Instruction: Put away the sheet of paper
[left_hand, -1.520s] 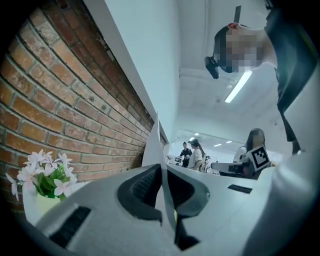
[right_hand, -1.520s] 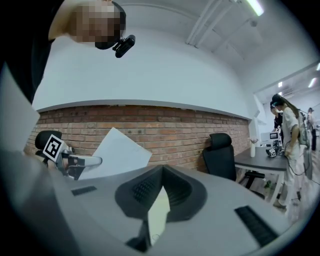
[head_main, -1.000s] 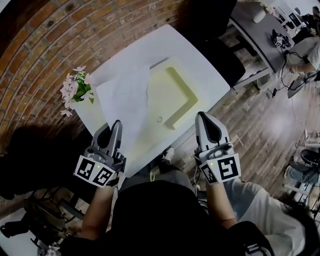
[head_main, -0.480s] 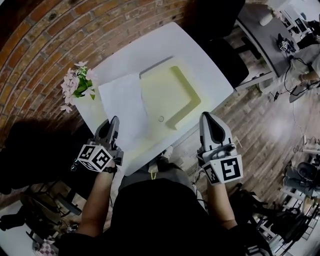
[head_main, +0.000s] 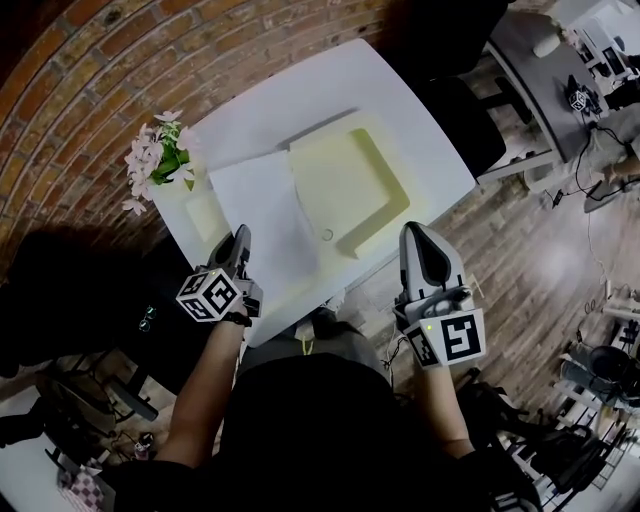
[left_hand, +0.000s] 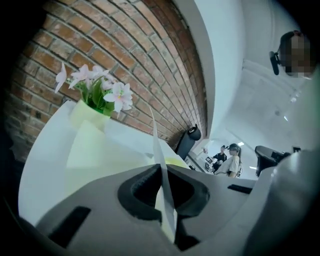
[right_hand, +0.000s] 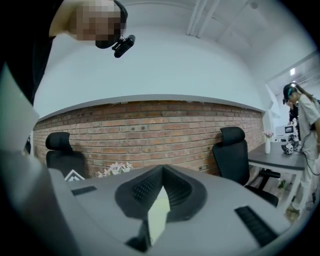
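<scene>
In the head view the white sheet of paper (head_main: 265, 210) lies slanted over the white table (head_main: 280, 110), just left of the pale yellow tray (head_main: 350, 180). My left gripper (head_main: 241, 240) is shut on the sheet's near corner. In the left gripper view the paper (left_hand: 159, 150) stands edge-on, pinched between the closed jaws of the left gripper (left_hand: 162, 172). My right gripper (head_main: 417, 232) hovers off the table's near right edge, beside the tray's corner. It is shut with nothing in it, and in its own view the right gripper (right_hand: 162, 172) has its jaws meeting at the tips.
A vase of pink flowers (head_main: 158, 165) stands at the table's left corner, with a small pale yellow square (head_main: 205, 215) beside it. A small round thing (head_main: 327, 235) lies on the tray. Black chairs (head_main: 440, 60) stand beyond the table. Brick wall lies to the left.
The left gripper has rolled over and shifted a little right, still gripping the paper. The sheet now lies lower and left of the tray. The right gripper has hardly moved.
</scene>
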